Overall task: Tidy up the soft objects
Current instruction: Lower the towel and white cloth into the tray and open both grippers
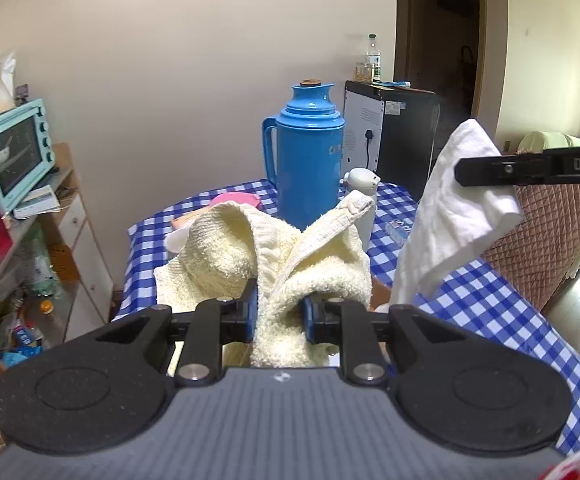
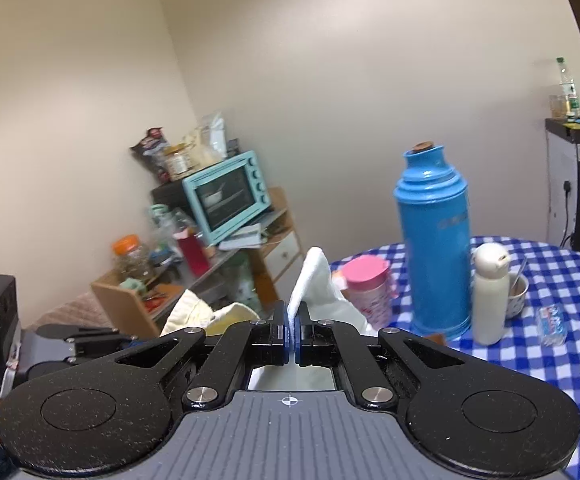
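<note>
Standing at the far left of the left wrist view, a turquoise toaster oven [image 1: 16, 150] sits on a cluttered shelf [image 1: 30, 224]. At the bottom centre of that frame the left hand-held gripper [image 1: 280, 316] pinches a bunched cream knit cloth [image 1: 290, 264], which rises above the blue-checked tabletop [image 1: 490, 312]. Behind it, centre frame, stands a blue thermos [image 1: 310, 156] with a white bottle [image 1: 364, 188] just beside it on the right. At the right of the frame hangs a white towel [image 1: 446, 216], held from the right edge by the right hand-held gripper [image 1: 486, 170]. In the right wrist view that gripper's pads [image 2: 286, 330] are pressed together on the towel's edge at centre; a pink-lidded cup [image 2: 368, 284] stands right of it.
</note>
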`<state>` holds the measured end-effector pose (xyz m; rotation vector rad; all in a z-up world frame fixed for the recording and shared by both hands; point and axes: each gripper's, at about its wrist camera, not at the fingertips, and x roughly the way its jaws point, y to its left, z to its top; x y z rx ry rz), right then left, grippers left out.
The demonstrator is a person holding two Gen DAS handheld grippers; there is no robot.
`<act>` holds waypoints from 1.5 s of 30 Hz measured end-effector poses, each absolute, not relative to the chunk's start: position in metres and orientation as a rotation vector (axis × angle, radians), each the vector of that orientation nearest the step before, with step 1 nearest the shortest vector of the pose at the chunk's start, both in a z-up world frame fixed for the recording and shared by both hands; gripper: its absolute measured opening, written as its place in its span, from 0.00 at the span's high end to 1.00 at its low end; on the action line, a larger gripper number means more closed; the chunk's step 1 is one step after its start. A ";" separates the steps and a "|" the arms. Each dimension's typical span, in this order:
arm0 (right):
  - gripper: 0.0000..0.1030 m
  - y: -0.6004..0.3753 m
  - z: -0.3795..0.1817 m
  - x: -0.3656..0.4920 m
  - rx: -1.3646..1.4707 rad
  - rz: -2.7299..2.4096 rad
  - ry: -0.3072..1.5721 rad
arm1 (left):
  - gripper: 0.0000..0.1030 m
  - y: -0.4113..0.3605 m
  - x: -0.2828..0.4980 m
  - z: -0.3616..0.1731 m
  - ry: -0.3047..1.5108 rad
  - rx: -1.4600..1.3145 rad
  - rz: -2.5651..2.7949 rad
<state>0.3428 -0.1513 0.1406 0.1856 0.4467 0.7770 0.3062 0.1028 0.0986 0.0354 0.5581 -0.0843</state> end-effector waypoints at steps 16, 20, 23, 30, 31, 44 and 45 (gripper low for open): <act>0.97 -0.138 0.053 0.438 0.234 0.683 0.620 | 0.81 0.102 0.414 0.002 0.756 -0.122 -0.117; 0.97 -0.133 0.015 0.453 0.235 0.658 0.712 | 0.81 0.108 0.433 -0.042 0.847 -0.140 -0.073; 0.97 -0.129 -0.013 0.461 0.227 0.632 0.778 | 0.81 0.114 0.439 -0.068 0.890 -0.138 -0.039; 0.97 -0.122 -0.055 0.475 0.165 0.568 0.862 | 0.81 0.115 0.451 -0.097 0.922 -0.071 0.024; 0.97 -0.120 -0.059 0.477 0.151 0.560 0.869 | 0.81 0.114 0.453 -0.100 0.922 -0.058 0.031; 0.96 -0.097 -0.100 0.486 -0.059 0.485 0.916 | 0.59 0.115 0.464 -0.103 0.944 -0.041 0.027; 0.92 -0.099 -0.101 0.486 -0.056 0.487 0.920 | 0.57 0.115 0.462 -0.101 0.946 -0.045 0.029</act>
